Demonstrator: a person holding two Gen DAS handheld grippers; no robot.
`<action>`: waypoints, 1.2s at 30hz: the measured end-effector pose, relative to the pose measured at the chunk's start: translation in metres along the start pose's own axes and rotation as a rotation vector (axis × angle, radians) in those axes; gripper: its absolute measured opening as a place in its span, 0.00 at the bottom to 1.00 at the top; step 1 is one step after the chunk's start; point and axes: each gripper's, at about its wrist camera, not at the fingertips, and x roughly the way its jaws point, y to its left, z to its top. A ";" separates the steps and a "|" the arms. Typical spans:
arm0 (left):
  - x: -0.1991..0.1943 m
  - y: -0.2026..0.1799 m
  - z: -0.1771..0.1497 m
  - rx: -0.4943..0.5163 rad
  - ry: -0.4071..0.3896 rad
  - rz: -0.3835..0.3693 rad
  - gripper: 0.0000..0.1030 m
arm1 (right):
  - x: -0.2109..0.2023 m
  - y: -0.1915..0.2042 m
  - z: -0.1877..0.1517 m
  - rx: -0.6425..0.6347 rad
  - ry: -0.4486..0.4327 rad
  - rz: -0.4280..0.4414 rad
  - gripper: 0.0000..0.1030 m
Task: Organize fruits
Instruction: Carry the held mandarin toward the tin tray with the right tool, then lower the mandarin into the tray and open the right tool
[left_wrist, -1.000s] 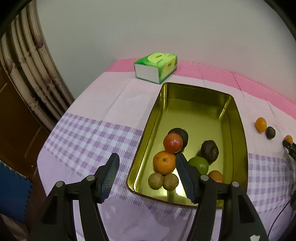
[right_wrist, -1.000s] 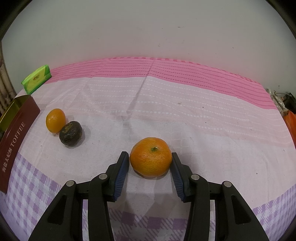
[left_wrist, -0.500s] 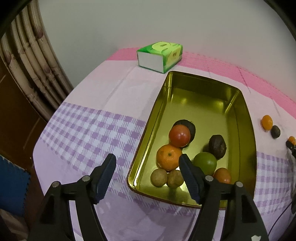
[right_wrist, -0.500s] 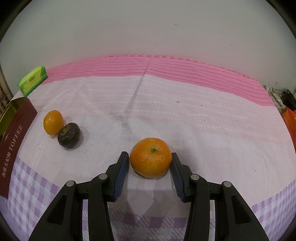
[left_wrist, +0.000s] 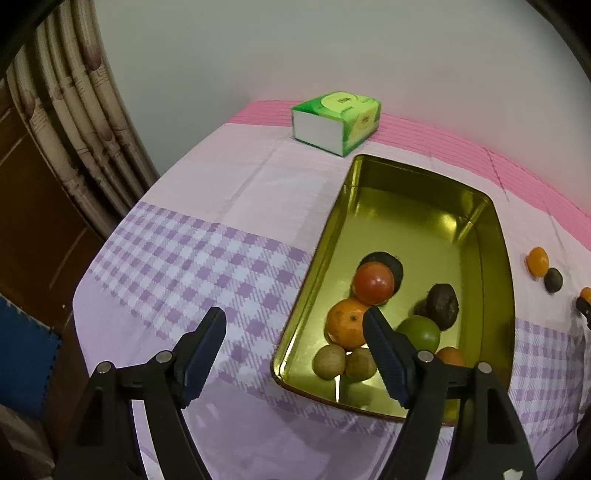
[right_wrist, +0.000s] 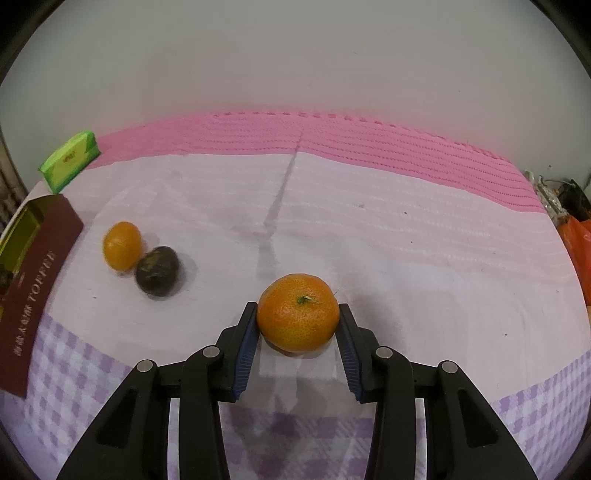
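Note:
In the right wrist view a large mandarin (right_wrist: 298, 317) rests on the pink cloth. My right gripper (right_wrist: 297, 308) is closing on it, and both blue pads touch its sides. To its left lie a small orange (right_wrist: 122, 245) and a dark fruit (right_wrist: 158, 270). In the left wrist view a gold tin (left_wrist: 424, 221) holds several fruits: a red one (left_wrist: 373, 282), an orange (left_wrist: 345, 328), a green one (left_wrist: 421, 334), a dark one (left_wrist: 443, 304) and two brownish ones (left_wrist: 330, 362). My left gripper (left_wrist: 293, 314) hovers over the tin's near left rim, its jaws opening and empty.
A green tissue box (left_wrist: 336, 120) stands behind the tin, near the wall. The tin's maroon side (right_wrist: 37, 266) reads TOFFEE. The table's left edge drops off beside a curtain (left_wrist: 74, 129). Bags and clutter (right_wrist: 572, 221) sit at the far right edge.
The left gripper's jaws have spread wider over the tin's edge. The right gripper's pads have closed the small gaps and now touch the mandarin.

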 end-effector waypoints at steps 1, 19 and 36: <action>0.000 0.001 0.000 -0.008 -0.001 0.002 0.72 | -0.004 0.003 0.000 -0.001 -0.006 0.011 0.41; -0.006 0.019 0.006 -0.089 -0.006 0.010 0.72 | -0.074 0.168 0.012 -0.245 -0.063 0.349 0.41; -0.005 0.039 0.010 -0.189 0.013 0.045 0.72 | -0.062 0.280 -0.018 -0.469 0.035 0.423 0.41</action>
